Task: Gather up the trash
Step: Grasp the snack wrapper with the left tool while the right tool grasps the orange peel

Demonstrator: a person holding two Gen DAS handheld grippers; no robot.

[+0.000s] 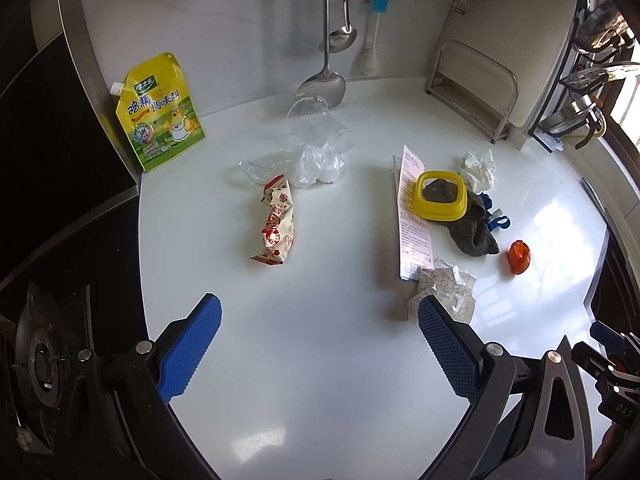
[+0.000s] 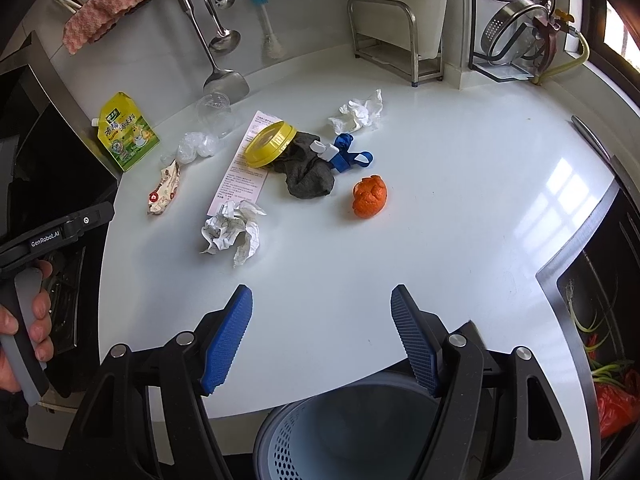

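Observation:
Trash lies scattered on the white counter [image 1: 320, 360]: a red-and-cream snack wrapper [image 1: 277, 222], clear crumpled plastic [image 1: 300, 166], a crumpled checked paper [image 2: 232, 230], an orange peel [image 2: 370, 196], a white tissue [image 2: 360, 114], a long paper slip [image 2: 244, 160], a yellow lid [image 2: 270, 144] on a grey sock [image 2: 308, 172]. My left gripper [image 1: 320, 316] is open and empty, above the counter short of the wrapper. My right gripper [image 2: 322, 304] is open and empty, above a grey bin [image 2: 344, 432] at the counter's near edge.
A yellow seasoning pouch [image 1: 160, 114] leans at the back left by the stove [image 1: 44, 360]. A clear cup [image 1: 310, 114] lies at the back. Ladles hang on the wall; a metal rack [image 2: 394, 36] and strainers stand back right. A sink [image 2: 600, 340] is at the right.

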